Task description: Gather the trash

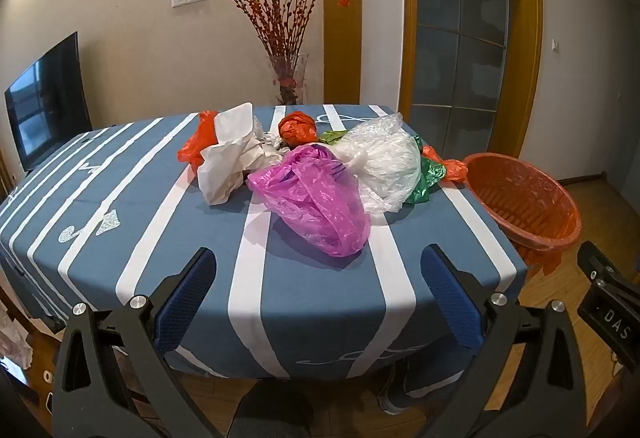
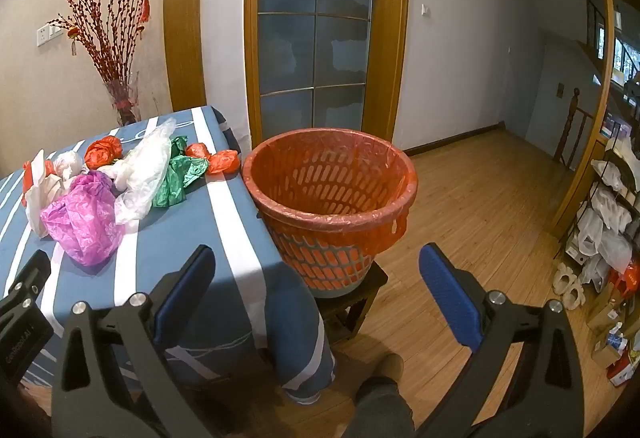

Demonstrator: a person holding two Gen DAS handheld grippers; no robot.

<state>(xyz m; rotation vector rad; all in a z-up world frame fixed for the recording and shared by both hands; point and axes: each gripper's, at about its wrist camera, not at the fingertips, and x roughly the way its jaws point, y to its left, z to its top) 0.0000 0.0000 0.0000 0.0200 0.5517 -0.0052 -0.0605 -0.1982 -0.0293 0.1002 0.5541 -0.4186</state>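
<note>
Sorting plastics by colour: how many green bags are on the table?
1: the green bag lies beside the clear bag, near the orange basket. More may be hidden in the pile.

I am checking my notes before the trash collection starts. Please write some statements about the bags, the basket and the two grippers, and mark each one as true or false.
1. The pink bag lies nearer to the left gripper than the other bags. True.
2. The orange basket stands on the table. False: it stands beside the table, on a small dark stool.
3. The basket has a plastic liner and looks empty. True.
4. The right gripper holds the green bag. False: its jaws are open and hold nothing.
5. The left gripper is open. True.
</note>
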